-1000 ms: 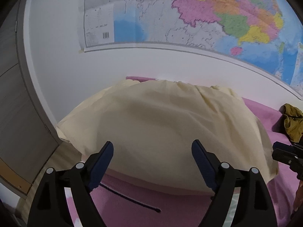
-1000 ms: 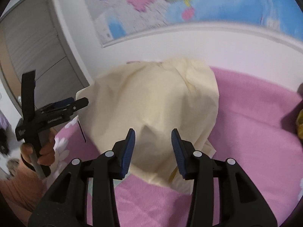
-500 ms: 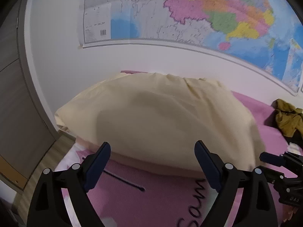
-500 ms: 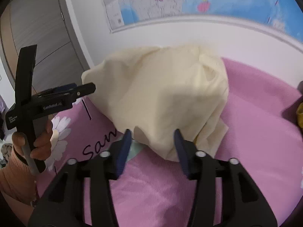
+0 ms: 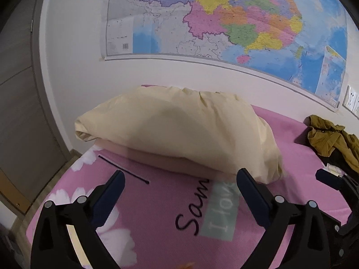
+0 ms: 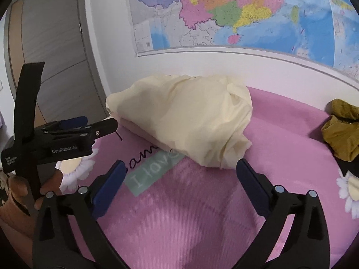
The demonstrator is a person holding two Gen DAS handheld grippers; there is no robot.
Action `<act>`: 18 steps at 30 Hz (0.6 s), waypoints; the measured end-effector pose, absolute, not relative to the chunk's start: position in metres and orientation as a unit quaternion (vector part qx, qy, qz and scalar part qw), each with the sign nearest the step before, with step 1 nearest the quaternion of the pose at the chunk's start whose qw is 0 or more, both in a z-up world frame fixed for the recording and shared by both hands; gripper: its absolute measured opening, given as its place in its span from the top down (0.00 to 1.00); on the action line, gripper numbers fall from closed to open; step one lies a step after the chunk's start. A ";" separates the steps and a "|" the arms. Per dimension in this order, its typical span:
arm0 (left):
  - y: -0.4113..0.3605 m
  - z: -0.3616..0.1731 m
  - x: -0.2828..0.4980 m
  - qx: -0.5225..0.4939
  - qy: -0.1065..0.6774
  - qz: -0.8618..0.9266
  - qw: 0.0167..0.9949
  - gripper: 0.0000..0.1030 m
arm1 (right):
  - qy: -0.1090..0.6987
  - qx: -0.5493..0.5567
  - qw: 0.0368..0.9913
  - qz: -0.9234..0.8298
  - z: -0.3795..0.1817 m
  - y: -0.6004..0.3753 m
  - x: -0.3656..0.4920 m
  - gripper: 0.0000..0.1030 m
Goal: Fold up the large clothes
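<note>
Both tongs stand wide open with nothing between their blue pads. The left tongs and the right tongs have just been opening, the right pair by far the more: a second ago its pads were close together right at the near edge of the cream garment, and now they gape over bare pink bedsheet. Both pairs have also drawn back from the cloth; printed lettering on the sheet, hidden under the fabric a second ago, now shows between the tongs and the garment.

The cream garment lies as a puffy, doubled-over bundle on the bed, against the wall below the map, its near edge just beyond the tips of both tongs and touching neither. It looks released, so this fold seems to be finished, though the bundle is still rounded rather than flat and may want pressing or another fold.

To the right of the cream bundle, well apart from it, a crumpled olive-brown garment waits on the sheet; I judge that it is the likely next piece. A thin black line, a cord or only a printed mark, shows on the sheet just left of the bundle's near edge.
</note>
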State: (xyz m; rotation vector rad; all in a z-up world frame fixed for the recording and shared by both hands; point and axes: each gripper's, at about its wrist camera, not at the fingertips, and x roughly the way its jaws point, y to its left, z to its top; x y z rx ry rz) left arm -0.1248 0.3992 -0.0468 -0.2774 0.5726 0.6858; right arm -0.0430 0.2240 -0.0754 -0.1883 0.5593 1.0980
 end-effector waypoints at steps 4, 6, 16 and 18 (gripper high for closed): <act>0.385 -0.047 -0.131 -0.125 0.281 0.342 0.888 0.07 | 0.258 -0.093 0.812 0.515 -0.077 0.213 -0.054 0.06; 0.380 -0.047 -0.135 -0.122 0.281 0.349 0.886 0.07 | 0.255 -0.096 0.813 0.515 -0.076 0.209 -0.059 0.06; 0.370 -0.049 -0.148 -0.129 0.288 0.363 0.877 0.07 | 0.259 -0.100 0.809 0.518 -0.078 0.200 -0.072 0.06; 0.369 -0.049 -0.151 -0.129 0.286 0.368 0.875 0.07 | 0.258 -0.101 0.807 0.521 -0.079 0.199 -0.074 0.06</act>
